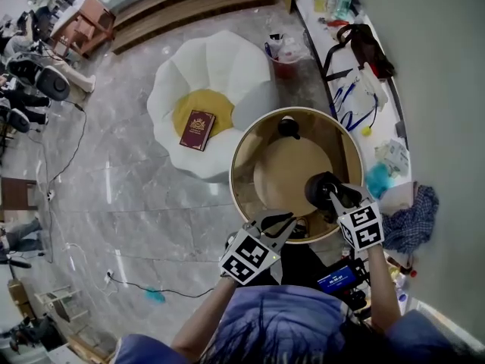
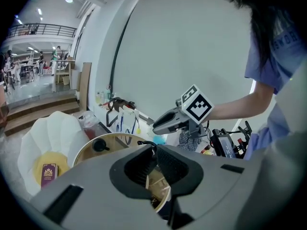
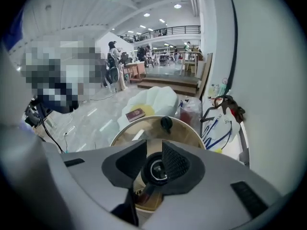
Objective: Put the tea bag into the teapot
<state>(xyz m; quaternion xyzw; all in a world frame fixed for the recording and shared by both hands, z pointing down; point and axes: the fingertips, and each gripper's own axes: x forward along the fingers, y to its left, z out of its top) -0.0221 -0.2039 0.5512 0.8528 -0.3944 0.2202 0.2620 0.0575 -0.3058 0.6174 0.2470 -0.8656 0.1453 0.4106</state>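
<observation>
- Head view: both grippers are held over the near edge of the round wooden table (image 1: 234, 165).
  - The right gripper (image 1: 341, 196) has its tips at the black teapot (image 1: 323, 189).
  - The left gripper (image 1: 292, 226) hangs just beside the right one, over the table's near rim.
  - The lid (image 1: 289, 126) stands well beyond both grippers, on the far side of the table. I judge it is set off there so the pot's mouth is free for the bag.
- Left gripper view: the left gripper's (image 2: 156, 152) jaws are drawn together at the tips, and I see nothing between them.
  - The table rim (image 2: 84, 150) lies below and ahead of them.
  - The right gripper (image 2: 156, 127) reaches in just above and beyond the tips.
- Right gripper view: the right gripper's (image 3: 151, 145) jaws stand a narrow way apart and grip nothing.
  - The teapot's open mouth (image 3: 156, 169) sits straight below the gap, which suits a drop from above.
  - The lid (image 3: 166, 122) lies farther ahead.
  - A small brownish thing (image 3: 138, 194) lies on the table just below and left of the jaws. It may be the tea bag, but I cannot be sure.
- Judgement: no view shows a bag held by either gripper, so the pick-up is not yet done.
</observation>
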